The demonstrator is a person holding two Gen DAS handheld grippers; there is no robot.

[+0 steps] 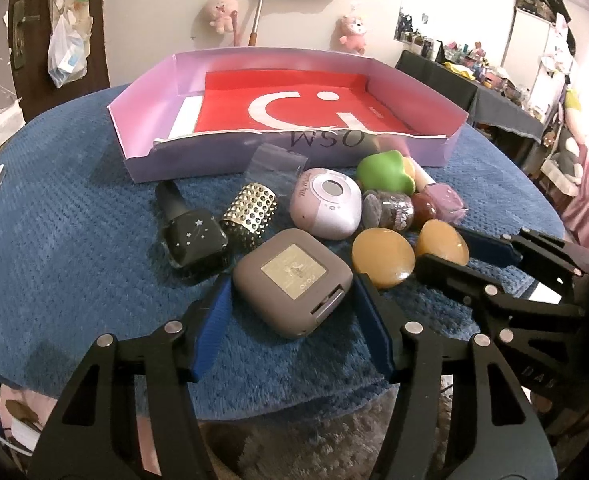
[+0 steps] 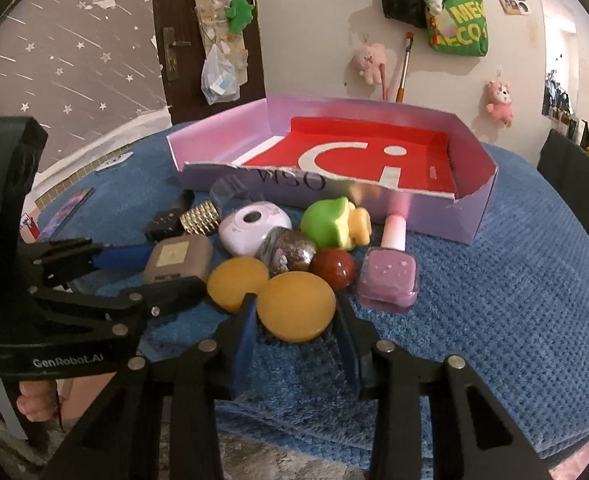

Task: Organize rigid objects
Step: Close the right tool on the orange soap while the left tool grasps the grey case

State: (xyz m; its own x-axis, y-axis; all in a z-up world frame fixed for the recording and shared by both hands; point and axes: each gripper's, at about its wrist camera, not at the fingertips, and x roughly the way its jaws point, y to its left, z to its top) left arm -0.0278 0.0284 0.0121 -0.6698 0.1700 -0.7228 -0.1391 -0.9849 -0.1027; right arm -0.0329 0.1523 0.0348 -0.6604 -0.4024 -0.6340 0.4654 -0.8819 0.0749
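Two grippers are held apart: left gripper (image 1: 292, 312) around the grey case (image 1: 292, 282), right gripper (image 2: 296, 334) around an amber disc (image 2: 297, 306); crowded neighbours could be knocked

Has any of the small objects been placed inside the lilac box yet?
No: the lilac box holds only its red liner, and every small item lies on the blue towel before it.

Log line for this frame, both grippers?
left gripper: open around grey case | right gripper: open around yellow disc | box: no items yet
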